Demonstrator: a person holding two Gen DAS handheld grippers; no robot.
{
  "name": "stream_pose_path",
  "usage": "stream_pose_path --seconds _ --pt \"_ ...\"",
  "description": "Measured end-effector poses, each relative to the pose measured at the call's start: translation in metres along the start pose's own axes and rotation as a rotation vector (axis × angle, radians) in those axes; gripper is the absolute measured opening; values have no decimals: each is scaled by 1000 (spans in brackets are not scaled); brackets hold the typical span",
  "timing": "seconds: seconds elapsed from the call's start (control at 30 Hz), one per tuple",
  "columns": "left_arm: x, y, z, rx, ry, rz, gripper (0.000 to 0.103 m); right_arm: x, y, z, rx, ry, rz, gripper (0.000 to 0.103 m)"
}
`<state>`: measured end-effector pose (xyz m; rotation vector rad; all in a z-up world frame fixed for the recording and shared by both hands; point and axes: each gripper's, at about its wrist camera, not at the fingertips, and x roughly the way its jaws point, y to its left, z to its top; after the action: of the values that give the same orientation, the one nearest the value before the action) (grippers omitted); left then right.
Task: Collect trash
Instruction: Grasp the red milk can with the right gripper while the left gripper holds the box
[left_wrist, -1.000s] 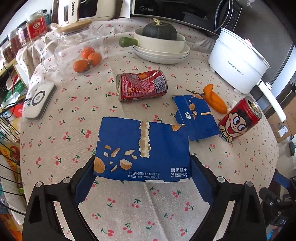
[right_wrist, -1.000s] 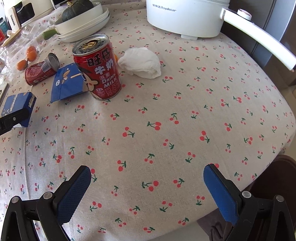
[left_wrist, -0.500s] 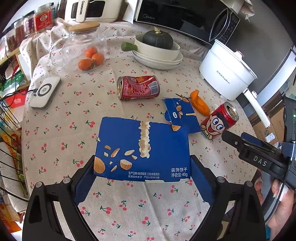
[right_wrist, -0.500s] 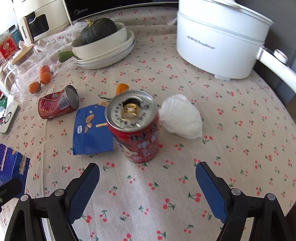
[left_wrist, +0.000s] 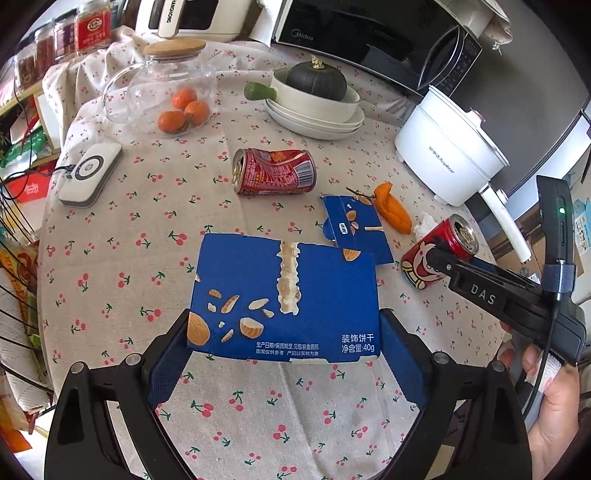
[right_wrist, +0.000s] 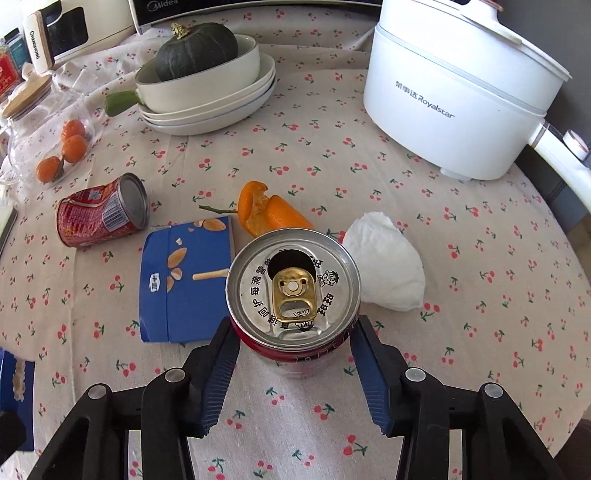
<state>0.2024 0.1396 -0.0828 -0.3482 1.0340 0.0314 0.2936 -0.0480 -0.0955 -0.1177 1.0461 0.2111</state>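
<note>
Trash everywhere on this cherry-print worktop (right_wrist: 295, 155)! My right gripper (right_wrist: 293, 373) is closing around the upright red drink can (right_wrist: 293, 291), pads just beside its sides, whether touching I cannot tell. Crowding it: a crumpled tissue (right_wrist: 388, 269), tangerine peel (right_wrist: 269, 212), a torn blue wrapper piece (right_wrist: 184, 280), a dented can (right_wrist: 101, 212) on its side. My left gripper (left_wrist: 284, 354) pinches the flattened blue biscuit box (left_wrist: 284, 295), marked "40g". Behind, a white "Royalstar" pot (right_wrist: 454, 92) and a "Midea" microwave (left_wrist: 369, 33).

Bare cloth (right_wrist: 461, 332) lies open right of the tissue (right_wrist: 388, 269) — peel (right_wrist: 266, 214) and pot (right_wrist: 454, 92) crowd behind.
</note>
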Motion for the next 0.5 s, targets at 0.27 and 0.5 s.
stream_pose_path --seconds 0.27,0.5 --pt "-3 -39 -14 87 15 -44 95 -57 -34 -31 23 -18 -11 54" --pt "-6 -64 -33 108 51 -106 95 -111 -78 -77 113 -23 -26 54"
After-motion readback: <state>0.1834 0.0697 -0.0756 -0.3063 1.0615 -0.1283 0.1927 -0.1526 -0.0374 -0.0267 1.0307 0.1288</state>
